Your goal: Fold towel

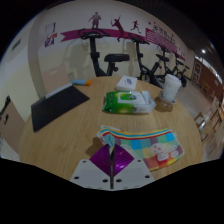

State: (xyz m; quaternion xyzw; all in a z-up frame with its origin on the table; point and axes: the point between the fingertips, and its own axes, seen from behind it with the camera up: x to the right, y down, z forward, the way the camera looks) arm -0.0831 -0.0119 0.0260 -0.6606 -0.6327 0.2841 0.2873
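A striped towel (145, 140) in many colours lies partly folded on the wooden table (70, 140), just ahead of my fingers and stretching to the right. My gripper (109, 152) is at the towel's near left edge. Its two purple pads (97, 162) are pressed together, with a bit of the towel's edge pinched between their tips. The rest of the towel rests flat on the table.
A green and white pack of wipes (128, 100) lies beyond the towel. A white paper roll (172, 88) stands at the far right. A black mat (55, 105) lies at the far left. Exercise bikes (100, 55) stand behind the table.
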